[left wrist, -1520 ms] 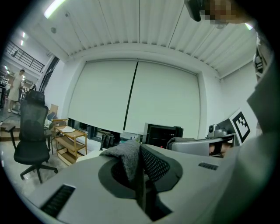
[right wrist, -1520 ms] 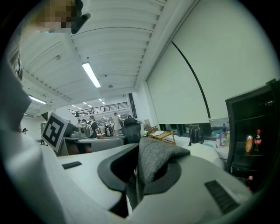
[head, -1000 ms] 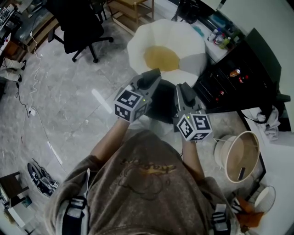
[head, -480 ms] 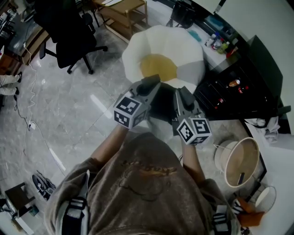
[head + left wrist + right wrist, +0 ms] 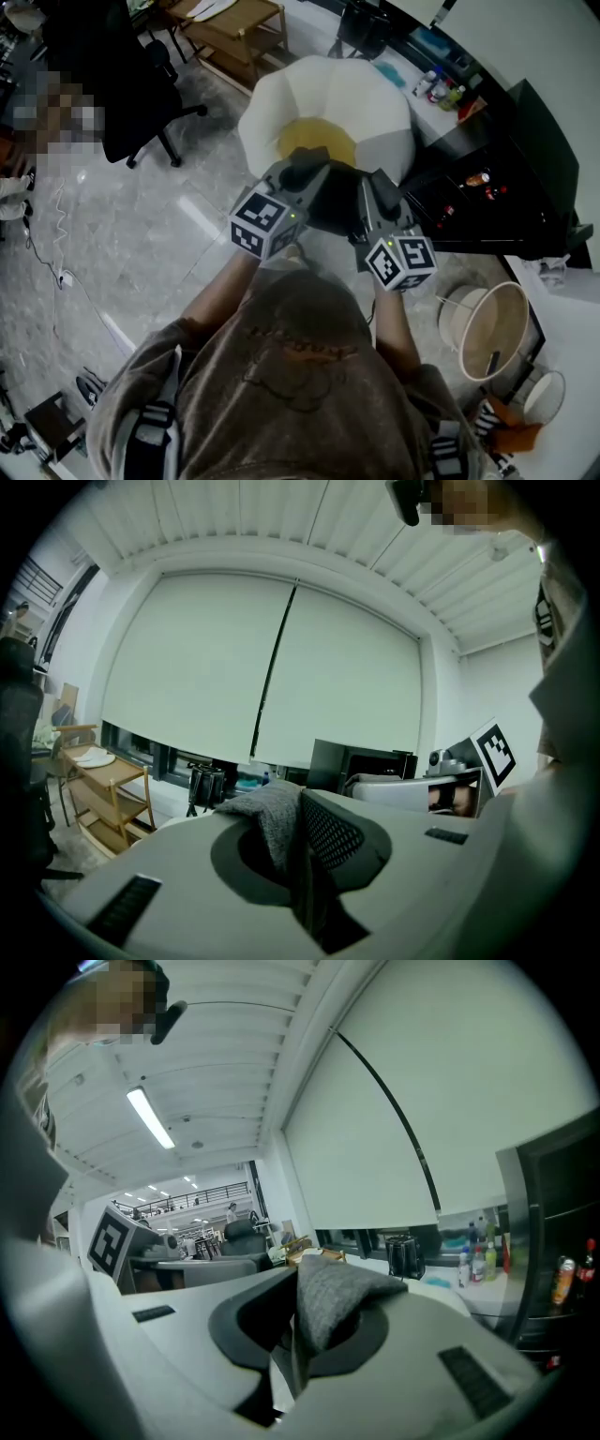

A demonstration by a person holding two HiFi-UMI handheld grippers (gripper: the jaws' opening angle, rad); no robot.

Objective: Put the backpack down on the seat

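Your left gripper (image 5: pixel 302 174) is clamped tight on a grey fabric fold (image 5: pixel 274 813) of the backpack (image 5: pixel 333 202). Your right gripper (image 5: pixel 375 192) pinches a second grey fold (image 5: pixel 333 1302). The dark backpack hangs between both, by the near edge of the white seat (image 5: pixel 328 89) with its yellow cushion (image 5: pixel 314 141).

Bright even light; fisheye warp w/ dark corners.

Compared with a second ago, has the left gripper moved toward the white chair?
Yes. The left gripper has moved forward: its tip now overlaps the white chair's yellow cushion, where a gap showed before.
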